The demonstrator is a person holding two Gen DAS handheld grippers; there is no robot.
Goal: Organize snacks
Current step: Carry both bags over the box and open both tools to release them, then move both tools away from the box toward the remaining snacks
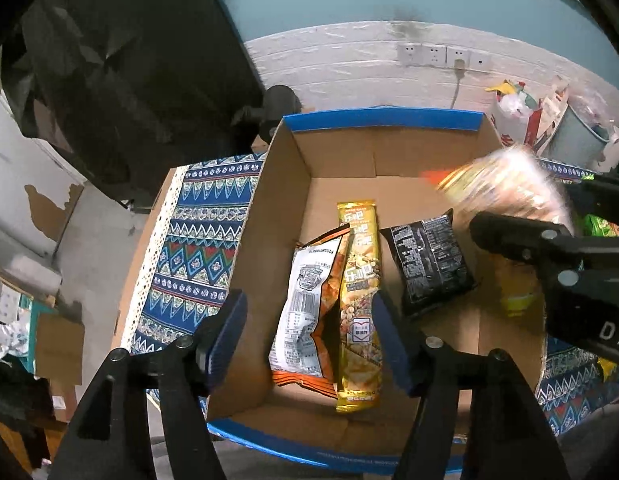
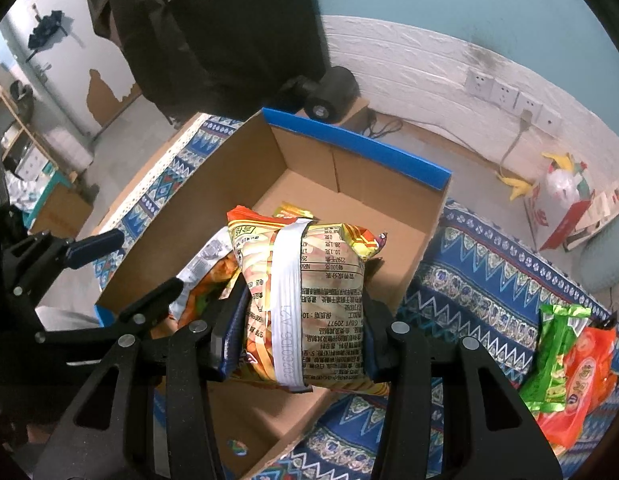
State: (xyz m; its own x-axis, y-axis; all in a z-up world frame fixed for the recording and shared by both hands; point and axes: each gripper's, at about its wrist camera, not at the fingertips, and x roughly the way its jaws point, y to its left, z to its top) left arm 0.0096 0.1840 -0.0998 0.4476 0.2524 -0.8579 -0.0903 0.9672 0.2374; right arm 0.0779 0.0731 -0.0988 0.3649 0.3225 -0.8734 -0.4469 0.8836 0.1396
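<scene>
An open cardboard box [image 1: 329, 152] with a blue rim sits on a patterned cloth. Inside lie a white-and-orange snack bag [image 1: 305, 312], a long gold snack pack [image 1: 359, 300] and a black snack bag [image 1: 429, 264]. My left gripper [image 1: 309, 340] is open and empty above the box's near end. My right gripper [image 2: 297, 336] is shut on a yellow-orange snack bag [image 2: 309, 304] and holds it over the box [image 2: 229, 168]. That bag shows blurred at the right in the left wrist view [image 1: 505, 188].
A green snack pack [image 2: 553, 356] and an orange one [image 2: 581, 384] lie on the blue patterned cloth [image 2: 469, 288] right of the box. A black round device [image 2: 329, 96] stands behind the box. Wall sockets [image 1: 433, 56] and a cluttered bin [image 1: 569, 132] are at the back.
</scene>
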